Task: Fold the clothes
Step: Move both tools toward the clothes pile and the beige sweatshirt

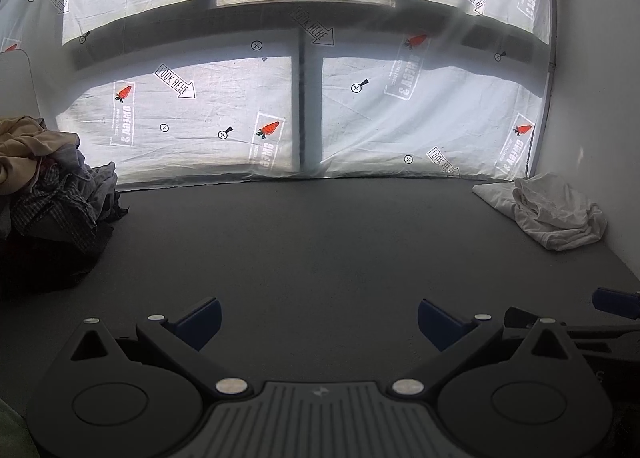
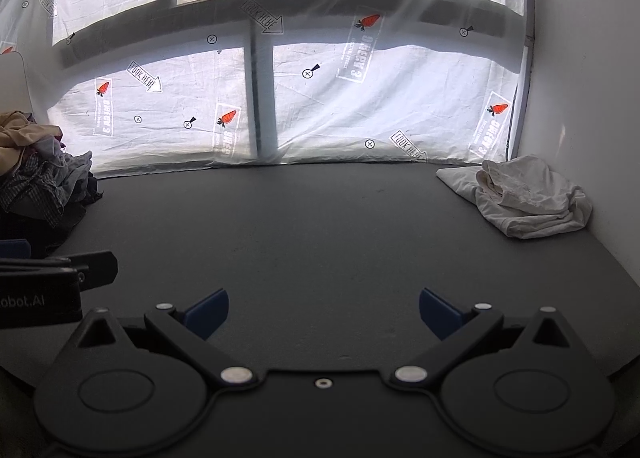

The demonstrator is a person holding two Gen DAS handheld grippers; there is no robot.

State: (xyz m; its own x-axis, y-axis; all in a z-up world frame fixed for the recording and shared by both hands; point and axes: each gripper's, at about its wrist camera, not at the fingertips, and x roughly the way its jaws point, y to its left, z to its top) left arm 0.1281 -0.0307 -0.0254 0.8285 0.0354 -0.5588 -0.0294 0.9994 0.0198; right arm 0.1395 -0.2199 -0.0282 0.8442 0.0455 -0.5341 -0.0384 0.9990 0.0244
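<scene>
The dark grey table (image 1: pixel 320 242) lies bare across its whole middle, from the near edge to the far edge, so a gripper could pass straight ahead without meeting anything. At the far left corner a heaped pile of mixed clothes (image 1: pixel 52 185) takes up the left edge (tan fabric on top, checked cloth lower down). At the far right corner a crumpled white garment (image 1: pixel 548 209) lies against the white wall (image 1: pixel 592 97). Between the two, the far edge is free up to the printed sheet (image 1: pixel 224 113) hanging behind it. The left gripper (image 1: pixel 318 324) and right gripper (image 2: pixel 324 314) sit side by side at the near edge, close together, jaws spread wide with nothing between them.
</scene>
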